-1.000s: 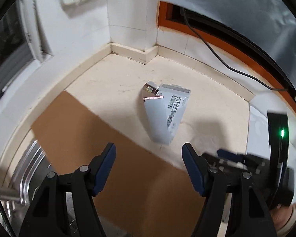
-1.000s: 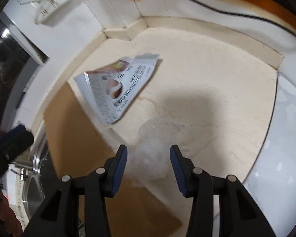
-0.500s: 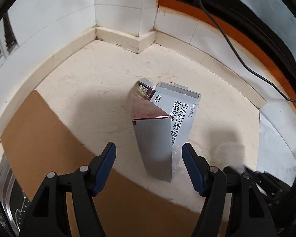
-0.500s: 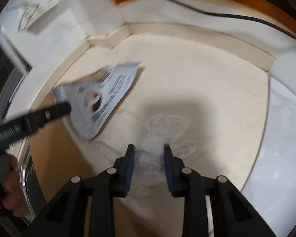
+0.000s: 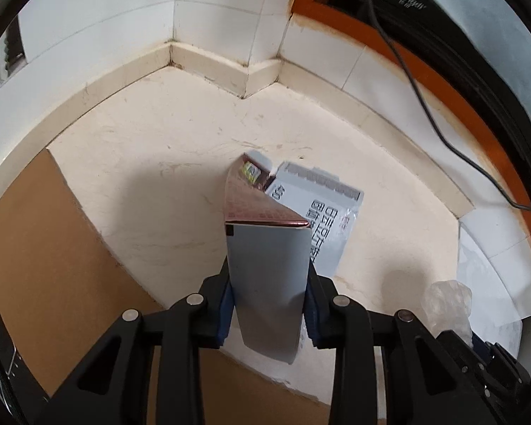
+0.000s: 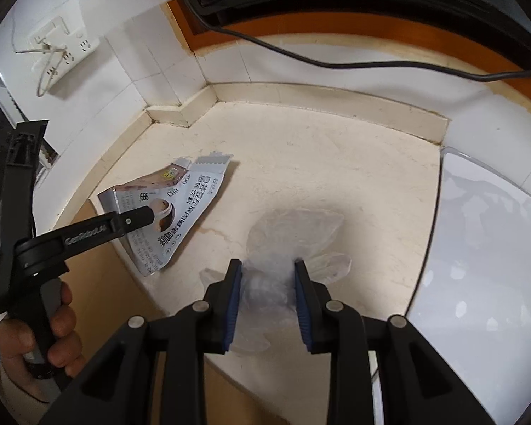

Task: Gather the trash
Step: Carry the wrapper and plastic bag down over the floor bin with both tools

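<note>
- Packet [image 5: 269,276] sits directly between the pads of your left gripper [image 5: 269,313], its long axis running straight ahead along the fingers toward the wall corner.
- Your left gripper pinches the packet's near, narrow end; the far, wider end with the printed flap lies on the cream countertop [image 5: 152,163].
- Packet surface: silver foil, folded over at a copper-brown crease, black lettering along one panel, torn serrated top edge.
- Your right gripper [image 6: 268,304] is pressed together on the clear plastic wrap [image 6: 293,233], which bunches between the blue pads and spreads loosely ahead on the counter.
- From the right wrist view, the packet [image 6: 180,209] lies to the left of the wrap, near it but apart.
- Judgement: each piece is already in the nearer hand, so your next move is a lift, not a reach.
</note>
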### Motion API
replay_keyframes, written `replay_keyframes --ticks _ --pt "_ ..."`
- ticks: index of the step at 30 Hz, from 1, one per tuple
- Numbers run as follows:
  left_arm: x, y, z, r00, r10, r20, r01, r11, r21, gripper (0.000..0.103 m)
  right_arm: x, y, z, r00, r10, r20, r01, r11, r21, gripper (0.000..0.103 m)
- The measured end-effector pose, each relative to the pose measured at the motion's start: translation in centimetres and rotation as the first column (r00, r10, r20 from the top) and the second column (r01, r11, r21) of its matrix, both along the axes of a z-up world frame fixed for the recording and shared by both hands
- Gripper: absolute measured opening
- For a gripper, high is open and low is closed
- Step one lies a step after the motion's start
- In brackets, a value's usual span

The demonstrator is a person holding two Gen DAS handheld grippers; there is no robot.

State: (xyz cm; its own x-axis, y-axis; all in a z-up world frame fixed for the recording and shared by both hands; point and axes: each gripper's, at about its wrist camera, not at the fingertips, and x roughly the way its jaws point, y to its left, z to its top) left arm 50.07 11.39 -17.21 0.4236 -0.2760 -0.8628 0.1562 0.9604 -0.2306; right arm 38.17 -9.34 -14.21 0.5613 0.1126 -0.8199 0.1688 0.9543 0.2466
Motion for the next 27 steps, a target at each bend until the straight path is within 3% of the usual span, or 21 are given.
replay_keyframes --ticks 8,18,27 --pt "-6.6 -0.8 5.7 0.998 0.002 0.068 -0.003 1.000 0.002 0.031 -4.3 -2.0 3.0 0.999 0.008 0.042 -0.009 1.000 0.029 0.027" --pt "-21.9 -1.5 13.5 0.984 0.083 0.155 -0.086 0.996 0.013 0.031 -13.7 -5.2 7.2 0.987 0.126 0.096 -0.133 0.988 0.080 0.027" --pt "-35.5 -3.3 14.6 0.966 0.170 0.195 -0.181 0.983 0.038 0.031 -22.5 -8.1 8.4 0.965 0.236 0.118 -0.248 0.964 0.098 0.027"
